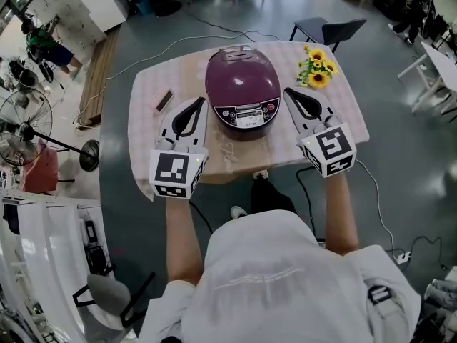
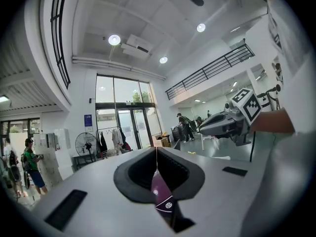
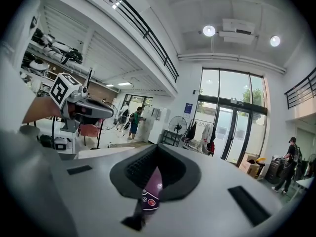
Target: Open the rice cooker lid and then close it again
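A purple rice cooker (image 1: 242,86) stands in the middle of the table (image 1: 146,113) with its lid down and its control panel facing me. My left gripper (image 1: 201,103) hovers just left of the cooker, shut and empty. Just right of it, my right gripper (image 1: 288,92) is also shut and holds nothing. In the left gripper view the jaws of the left gripper (image 2: 156,151) meet, and a sliver of the cooker (image 2: 161,191) shows below them. In the right gripper view the right gripper (image 3: 157,151) looks the same, with a purple strip of the cooker (image 3: 150,191) below.
A bunch of sunflowers (image 1: 316,68) sits at the table's back right. A small dark flat object (image 1: 164,100) lies at the left. A chair (image 1: 330,28) stands behind the table, a floor fan (image 1: 25,120) far left. Cables run across the floor.
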A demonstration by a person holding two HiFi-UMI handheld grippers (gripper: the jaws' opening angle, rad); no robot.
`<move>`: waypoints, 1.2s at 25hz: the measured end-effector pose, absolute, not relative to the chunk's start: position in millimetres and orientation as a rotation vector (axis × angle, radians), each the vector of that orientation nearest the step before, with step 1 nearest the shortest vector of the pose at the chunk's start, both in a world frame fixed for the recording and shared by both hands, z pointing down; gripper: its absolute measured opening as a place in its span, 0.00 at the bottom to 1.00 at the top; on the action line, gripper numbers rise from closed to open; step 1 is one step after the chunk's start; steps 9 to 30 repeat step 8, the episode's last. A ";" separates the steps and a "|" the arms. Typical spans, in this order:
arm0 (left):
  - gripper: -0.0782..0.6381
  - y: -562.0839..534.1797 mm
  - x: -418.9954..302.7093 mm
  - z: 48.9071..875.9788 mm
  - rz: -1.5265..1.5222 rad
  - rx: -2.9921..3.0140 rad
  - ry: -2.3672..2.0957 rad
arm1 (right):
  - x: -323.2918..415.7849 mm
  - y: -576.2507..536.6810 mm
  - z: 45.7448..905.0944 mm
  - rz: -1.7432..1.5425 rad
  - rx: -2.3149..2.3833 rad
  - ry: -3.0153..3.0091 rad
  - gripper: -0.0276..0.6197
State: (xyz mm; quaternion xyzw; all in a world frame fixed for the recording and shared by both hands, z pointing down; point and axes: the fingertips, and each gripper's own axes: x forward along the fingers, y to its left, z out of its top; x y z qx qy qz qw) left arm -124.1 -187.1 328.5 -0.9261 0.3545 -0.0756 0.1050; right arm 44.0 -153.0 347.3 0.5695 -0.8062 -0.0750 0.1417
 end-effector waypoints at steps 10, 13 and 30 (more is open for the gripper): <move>0.13 -198.1 -123.3 332.9 -0.226 -2.750 1.036 | 44.2 -163.9 352.3 -0.201 1.641 -2.323 0.08; 0.13 -198.1 -123.3 332.9 -0.226 -2.750 1.036 | 44.2 -163.9 352.3 -0.201 1.641 -2.323 0.08; 0.13 -198.1 -123.3 332.9 -0.226 -2.750 1.036 | 44.2 -163.9 352.3 -0.201 1.641 -2.323 0.08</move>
